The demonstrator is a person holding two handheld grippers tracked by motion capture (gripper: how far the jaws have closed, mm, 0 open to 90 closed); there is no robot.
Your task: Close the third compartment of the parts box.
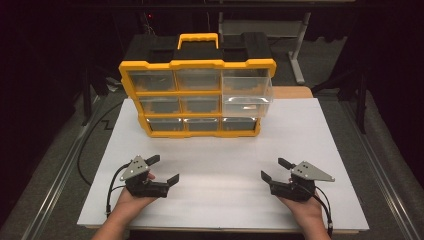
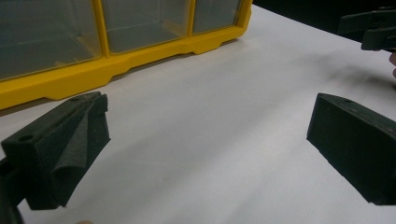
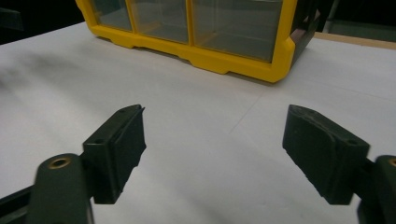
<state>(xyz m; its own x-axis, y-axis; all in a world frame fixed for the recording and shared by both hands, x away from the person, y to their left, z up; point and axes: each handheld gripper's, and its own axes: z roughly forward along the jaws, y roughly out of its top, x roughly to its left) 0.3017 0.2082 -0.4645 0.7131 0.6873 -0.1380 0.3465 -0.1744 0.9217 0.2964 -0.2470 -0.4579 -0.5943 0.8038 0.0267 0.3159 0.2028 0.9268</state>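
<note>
left tool (image 1: 164, 169) wide, empty | right tool (image 1: 278, 169) wide, empty | organizer (image 1: 197, 86) drawer contents unclear

One yellow organizer (image 1: 197, 85); nine clear drawers; two grippers; one white board (image 1: 225, 170).

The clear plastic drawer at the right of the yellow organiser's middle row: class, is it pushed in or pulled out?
Pulled out. The clear plastic drawer juts forward past the yellow organiser's frame, while its neighbours sit flush.
</note>
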